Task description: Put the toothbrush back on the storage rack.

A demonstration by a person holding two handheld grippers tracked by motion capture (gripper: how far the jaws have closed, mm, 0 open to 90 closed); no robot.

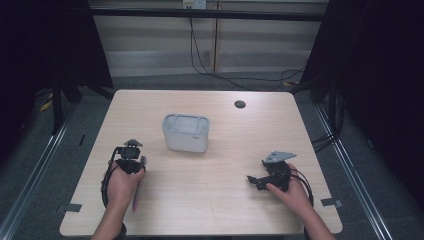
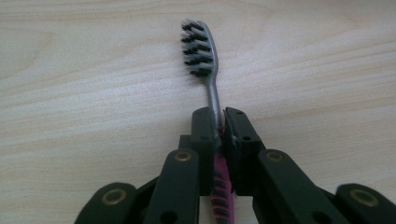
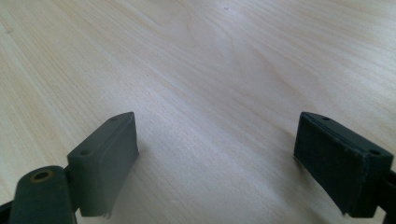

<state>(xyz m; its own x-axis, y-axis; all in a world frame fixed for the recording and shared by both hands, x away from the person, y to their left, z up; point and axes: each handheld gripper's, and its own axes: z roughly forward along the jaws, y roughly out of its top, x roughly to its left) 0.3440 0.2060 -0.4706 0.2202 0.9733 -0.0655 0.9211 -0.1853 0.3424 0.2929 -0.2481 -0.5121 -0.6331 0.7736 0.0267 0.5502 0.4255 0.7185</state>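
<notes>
I see my left claw (image 2: 218,128) clamped on a toothbrush with a grey neck, black-and-white bristles and a pink ribbed handle (image 2: 210,84). Its jaws pinch the thin neck where it meets the handle. The bristle head sticks out past the jaws, and the brush lies low along the pale wooden surface (image 2: 93,93). In the high view this left claw (image 1: 131,157) sits at the near left of the surface, with the pink handle trailing back toward me beside my hand.

My right claw (image 3: 217,156) is wide open with nothing between its jaws, only bare wood. In the high view it rests at the near right (image 1: 260,181), well apart from the brush.

A grey rectangular plastic container with rounded corners (image 1: 185,133) stands upright near the middle of the surface, farther away than the left claw and to its right.

Risks, as I judge them: the grip is on a narrow, smooth neck, so the brush could swivel or slide out when lifted, dragged down by the heavier handle. If the container is the goal, a drooping brush could catch its rim and tip or shove the light box. Lifting slowly should help.
</notes>
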